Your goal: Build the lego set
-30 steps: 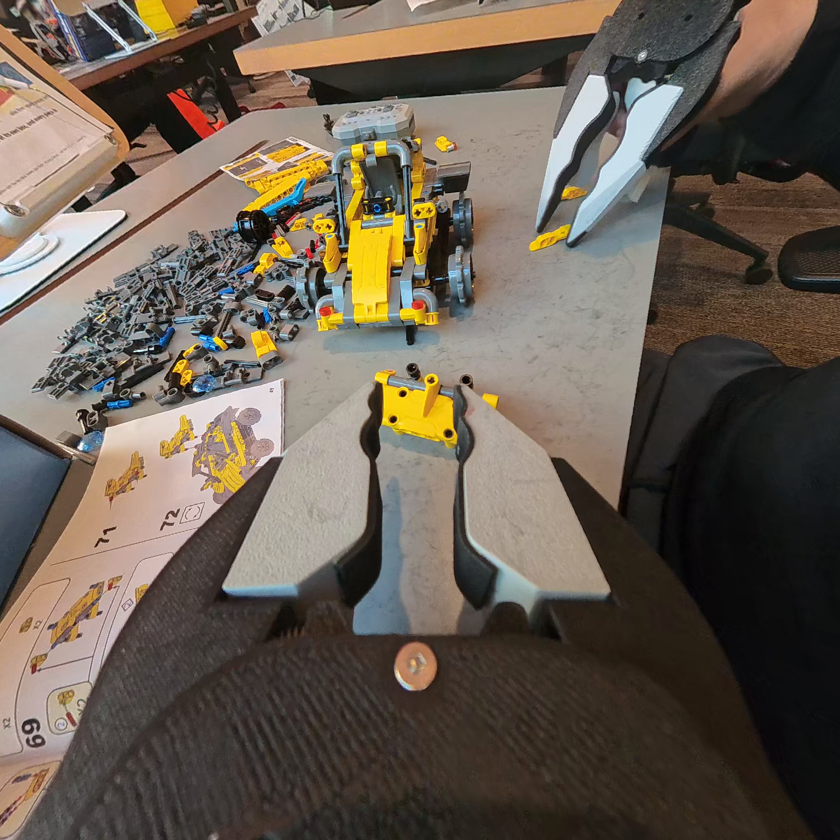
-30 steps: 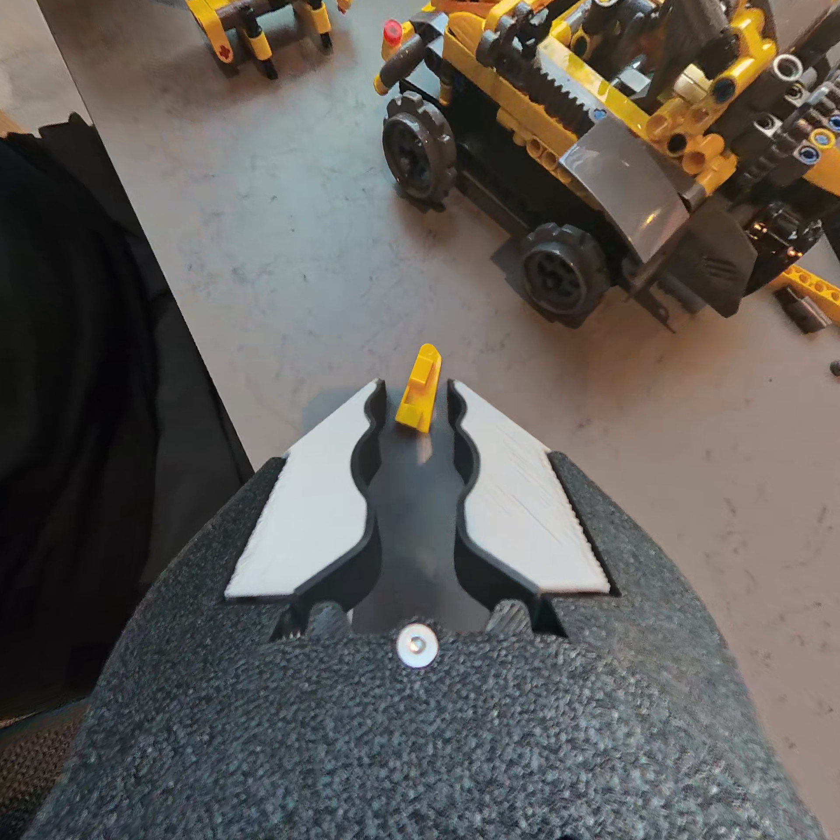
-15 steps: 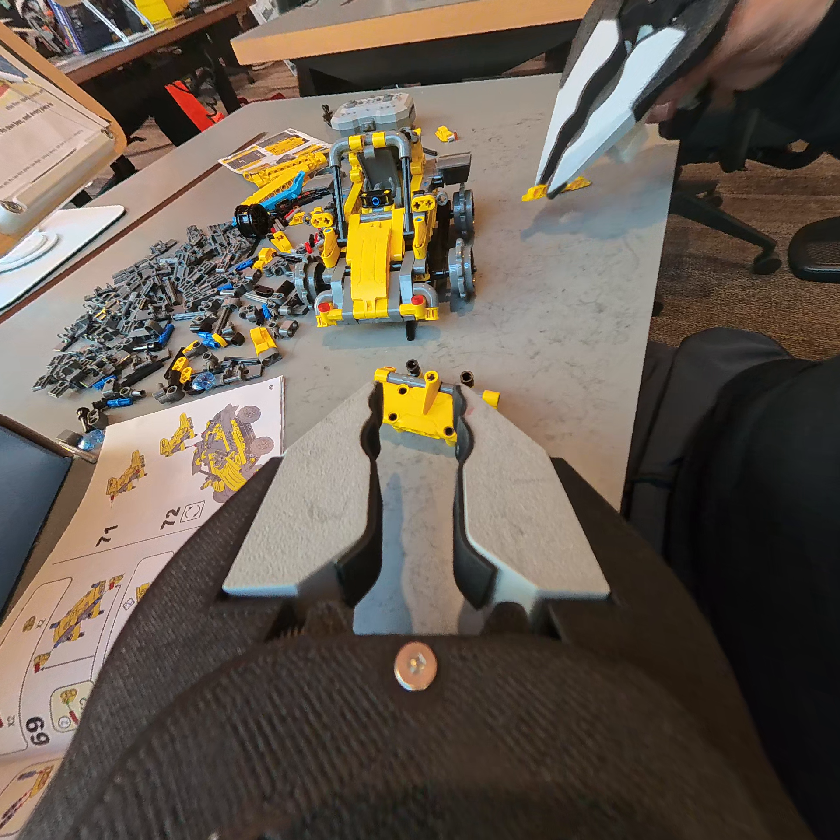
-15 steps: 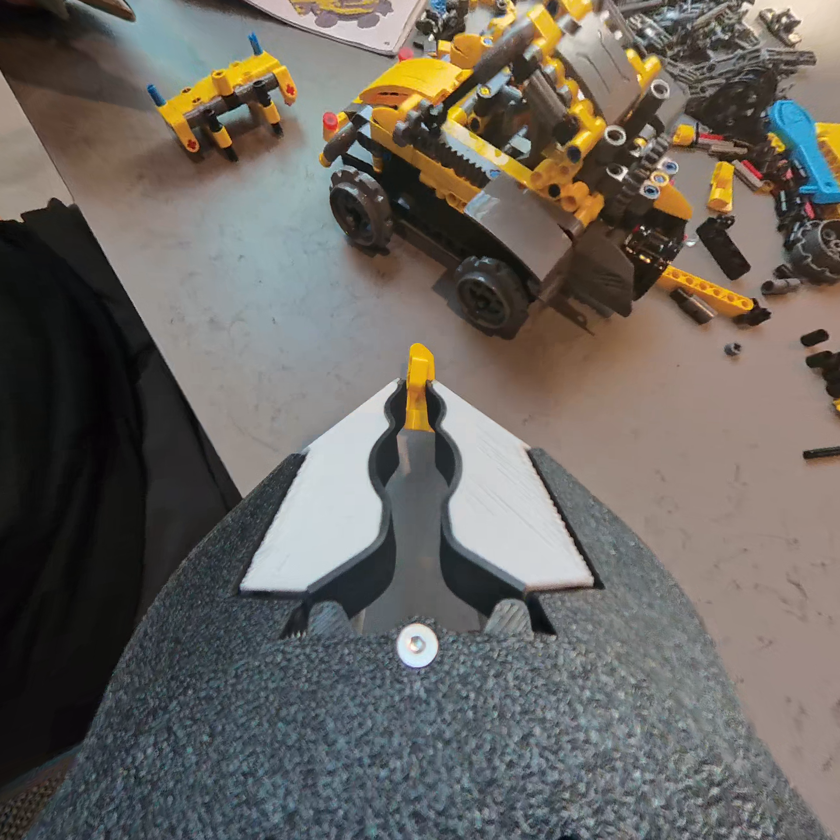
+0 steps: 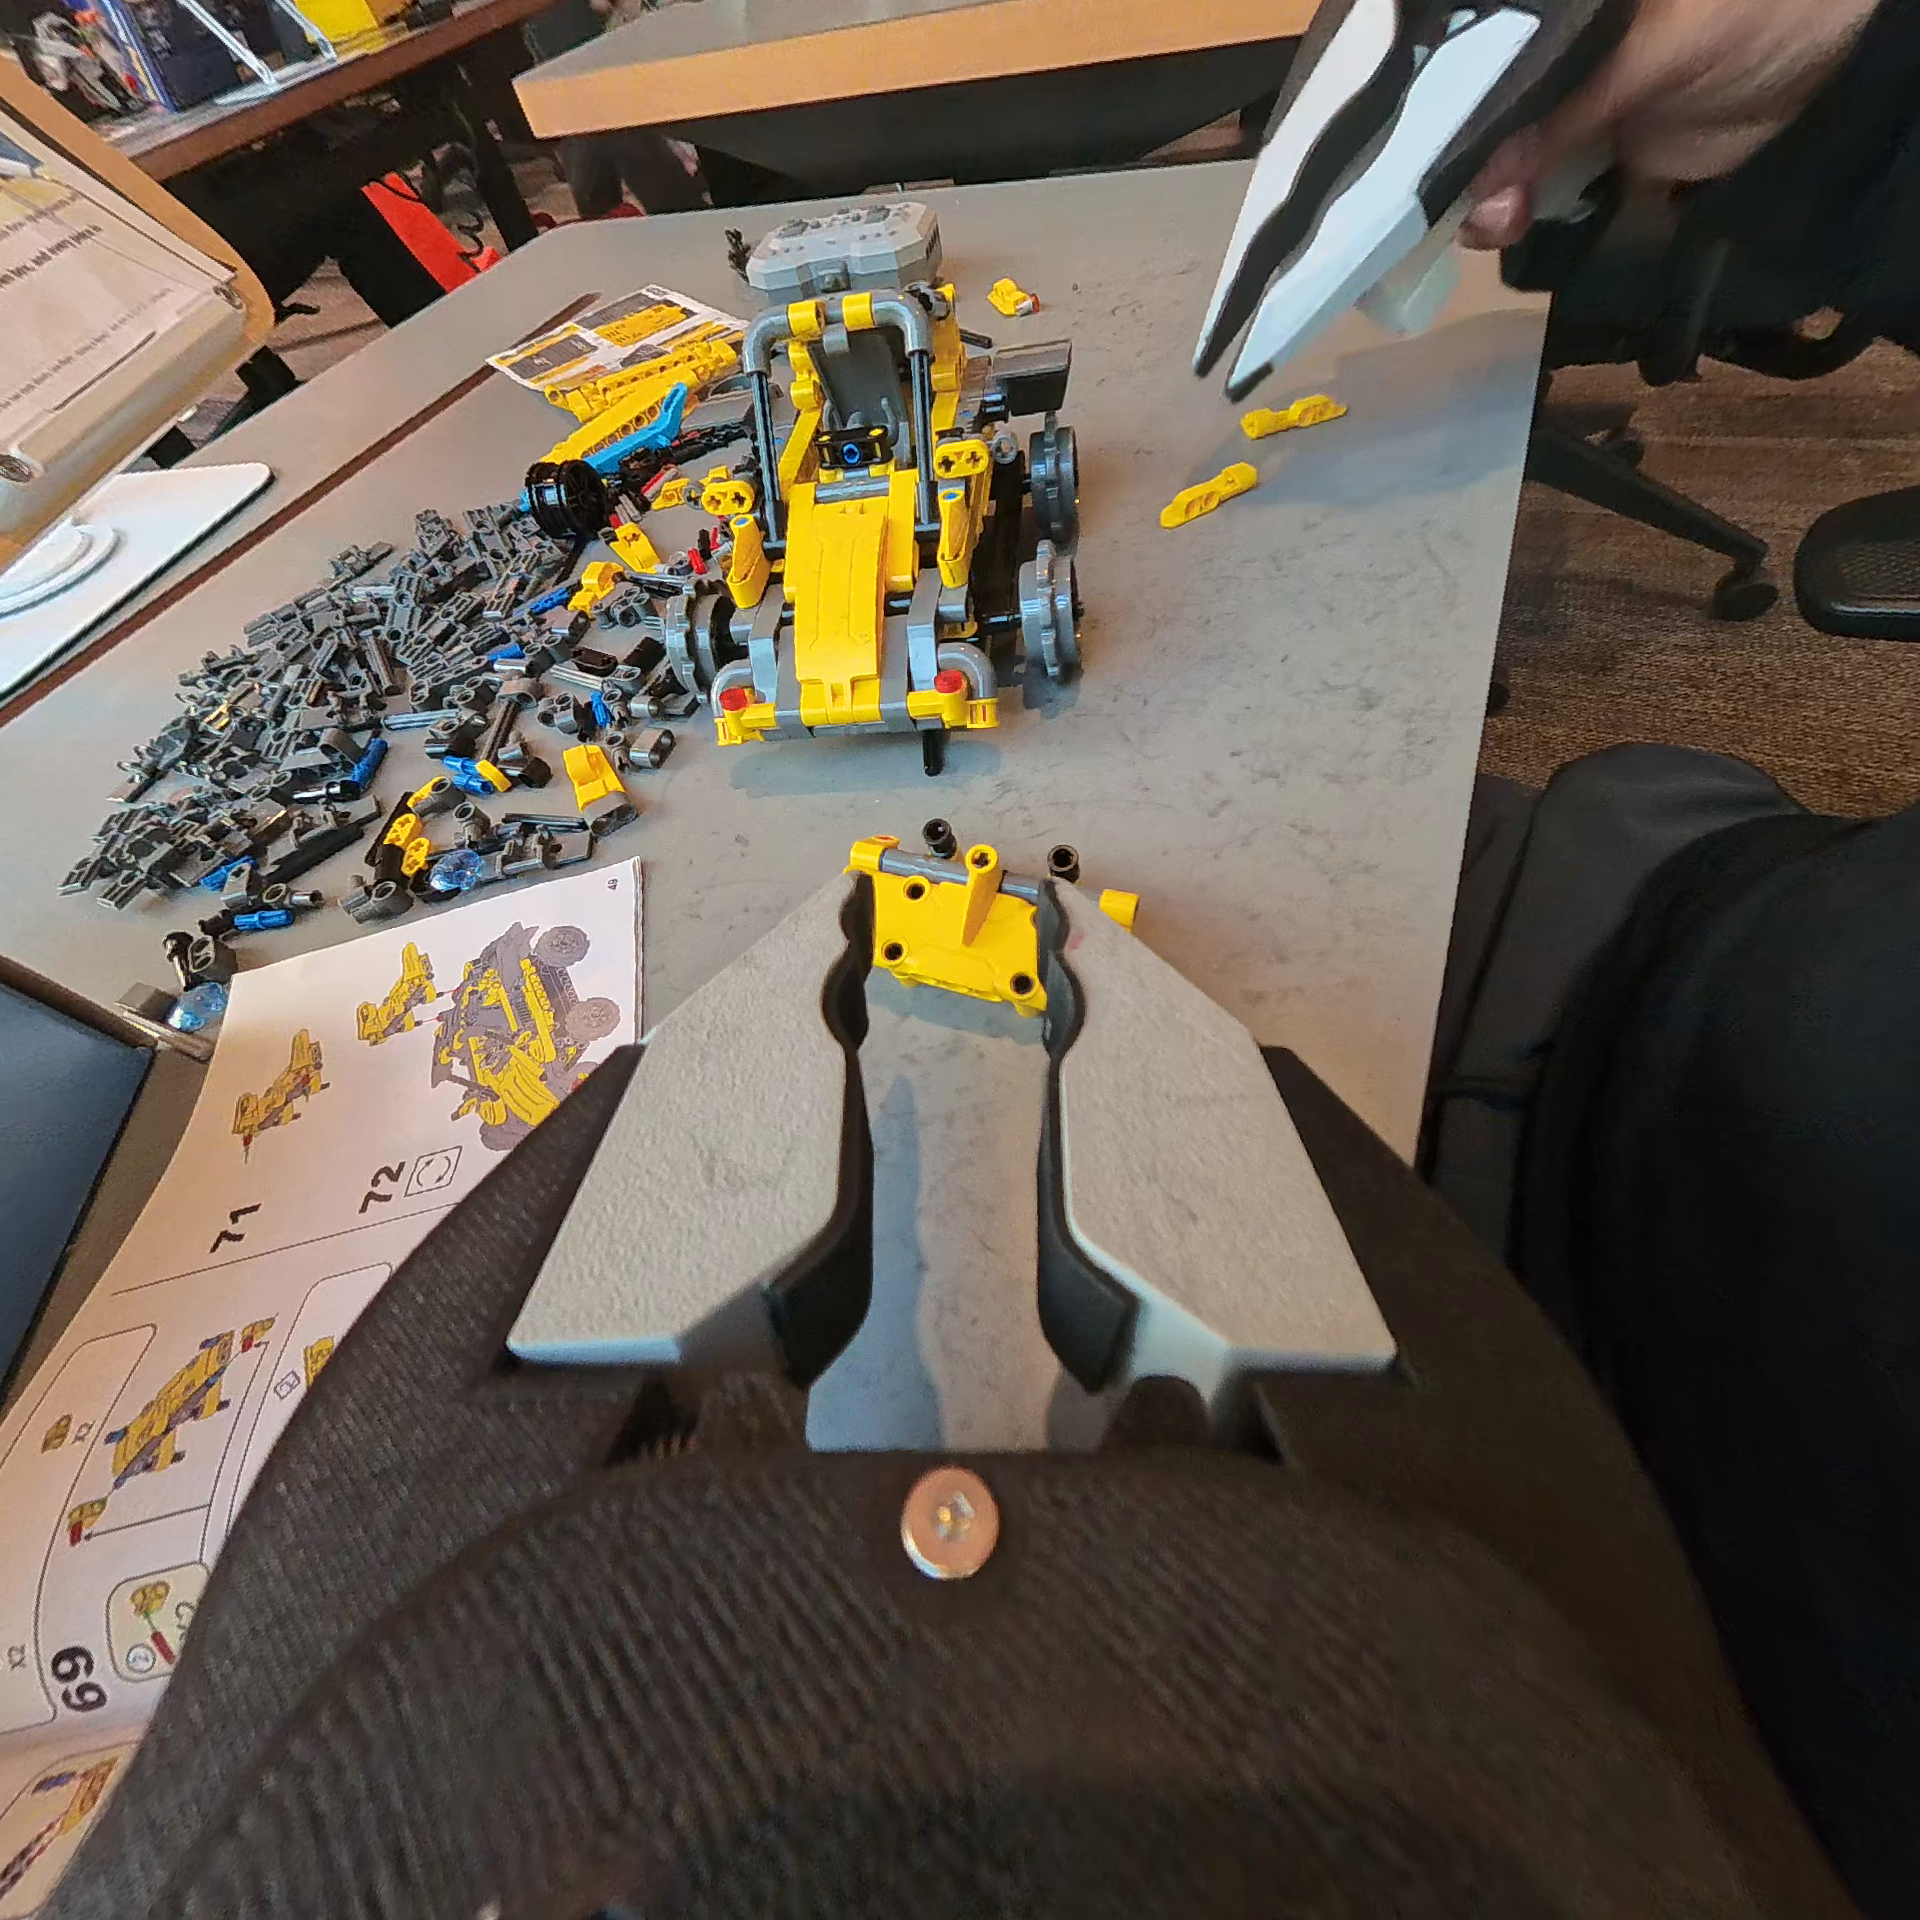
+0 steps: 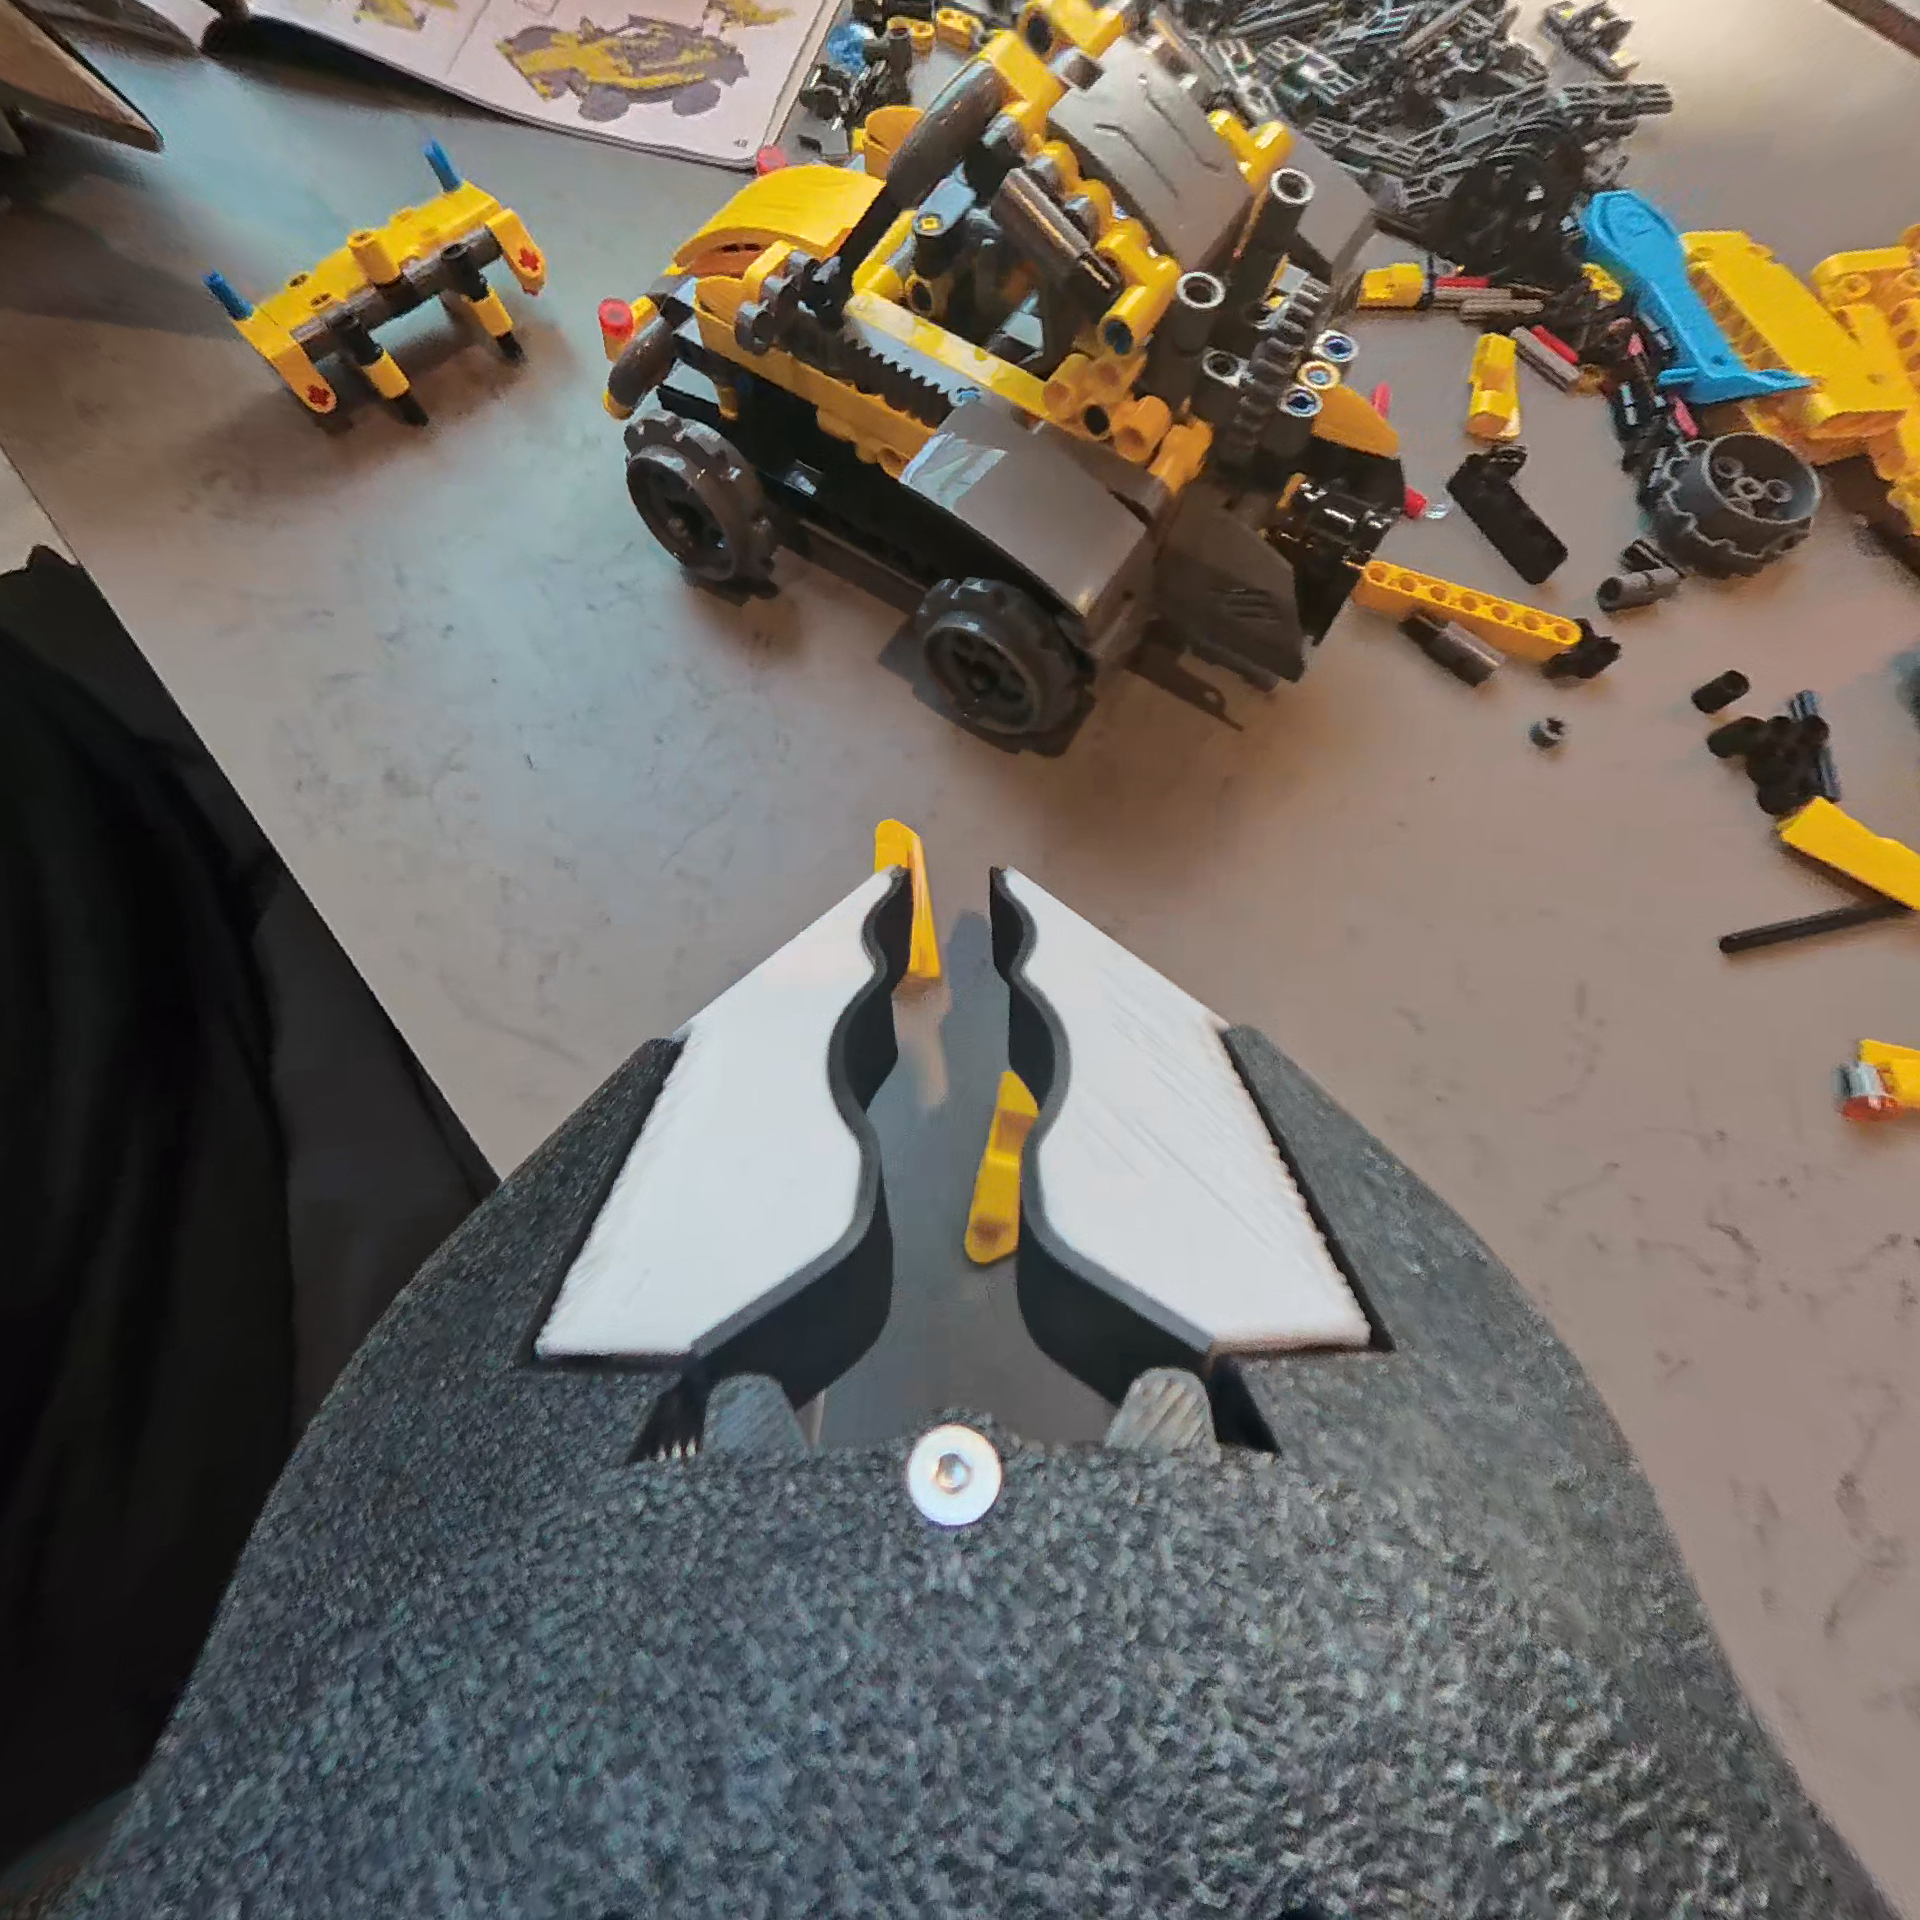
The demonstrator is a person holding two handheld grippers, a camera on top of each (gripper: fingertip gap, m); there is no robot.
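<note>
A grey table (image 5: 1299, 727) is seen in both wrist views, and its contents are listed here from left to right as the left wrist view lays them out. An open instruction booklet (image 5: 312, 1143) lies at the near left edge, and beyond it a scatter of loose grey, black and blue pieces (image 5: 343, 686) is spread. A partly built yellow and grey vehicle model (image 5: 862, 561) stands mid-table with a grey block (image 5: 844, 241) just behind it. The left gripper (image 5: 951, 930) is held low over the near edge, and its fingers are pressed against the two sides of a small yellow sub-assembly (image 5: 956, 935) with black pins (the piece is pinched at the fingertips). Farther right, two small yellow connector pieces (image 5: 1210, 496) lie on the table, well apart from the model. The right gripper (image 5: 1221, 374) is held just above them by a hand (image 5: 1683, 114), with a narrow gap showing between its tips. In its own view the right gripper (image 6: 945, 883) is seen parted; one yellow piece (image 6: 909, 899) lies against the inner face of the left finger, though whether it is touched cannot be told, and a second yellow piece (image 6: 997, 1174) shows between the fingers lower down.
</note>
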